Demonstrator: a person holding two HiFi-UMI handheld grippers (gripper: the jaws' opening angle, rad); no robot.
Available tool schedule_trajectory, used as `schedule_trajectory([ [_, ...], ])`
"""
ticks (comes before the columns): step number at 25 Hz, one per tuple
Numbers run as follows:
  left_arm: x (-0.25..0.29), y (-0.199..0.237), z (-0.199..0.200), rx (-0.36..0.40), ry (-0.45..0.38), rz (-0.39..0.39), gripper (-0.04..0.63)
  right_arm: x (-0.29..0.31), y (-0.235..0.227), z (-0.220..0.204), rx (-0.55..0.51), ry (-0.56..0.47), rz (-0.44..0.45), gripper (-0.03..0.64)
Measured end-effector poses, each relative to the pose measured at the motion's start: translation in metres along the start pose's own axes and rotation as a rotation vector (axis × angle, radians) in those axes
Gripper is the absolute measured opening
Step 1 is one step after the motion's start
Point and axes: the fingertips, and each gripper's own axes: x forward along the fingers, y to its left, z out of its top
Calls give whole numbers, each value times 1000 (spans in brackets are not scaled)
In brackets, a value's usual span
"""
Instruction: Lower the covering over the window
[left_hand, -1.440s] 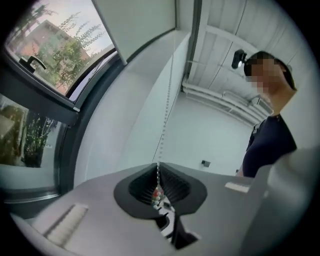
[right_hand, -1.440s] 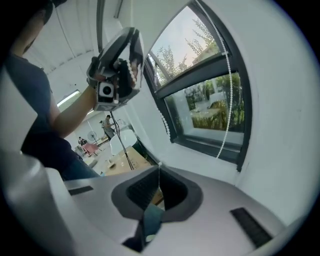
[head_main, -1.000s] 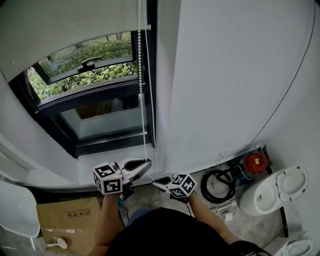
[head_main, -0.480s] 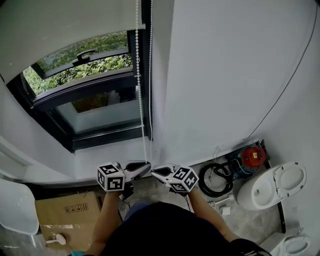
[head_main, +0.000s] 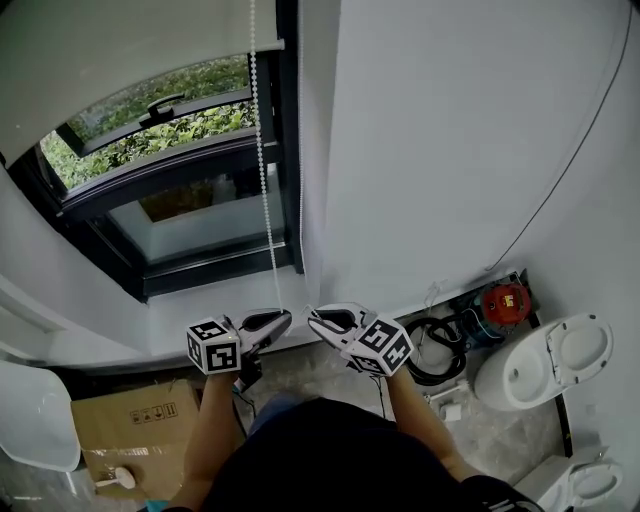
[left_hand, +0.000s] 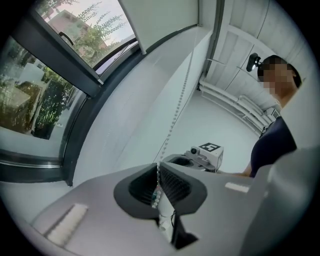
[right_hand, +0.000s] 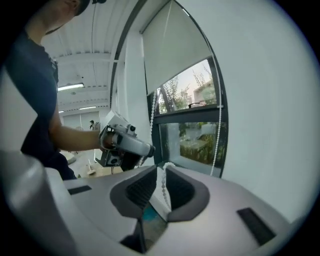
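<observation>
My left gripper (left_hand: 158, 168) has ribbed, matt black pads (left_hand: 175, 184) — the bead chain (left_hand: 172, 125) looks glossy white plastic, the blind (head_main: 130, 40) matt white cloth.

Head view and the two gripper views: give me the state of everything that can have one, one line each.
Left gripper: shut on the bead chain.
Right gripper: shut on the bead chain.
Bead chain: hanging straight down to the grippers.
Window: glass mostly uncovered.
Roller blind: partly down, covering only the top.
</observation>
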Motion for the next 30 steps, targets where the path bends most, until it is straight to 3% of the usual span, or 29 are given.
schedule_trajectory([
  [3, 0, -2, 0, 4, 1, -7, 23, -8, -7, 19, -85, 16, -67, 32],
  [5, 0, -4, -1, 0, -3, -14, 23, -12, -9, 32, -141, 29, -101, 105],
  [6, 0, -5, -1, -3, -6, -18, 23, -15, -10, 41, -162, 24, -117, 112],
  [8, 0, -7, -1, -7, -10, -24, 23, -19, -12, 60, -220, 14, -168, 117],
  [13, -1, -10, -3, -10, -9, -34, 23, -25, -13, 94, -479, 77, -319, 133],
  [18, -3, -11, -3, -5, -11, -39, 23, -26, -2, 125, -575, 23, -364, 167],
  [26, -5, -13, -4, -10, -16, -48, 23, -29, 7, 152, -857, 155, -503, 189],
  [30, -5, -13, -3, -11, -17, -52, 23, -32, 6, 164, -940, 184, -577, 206],
])
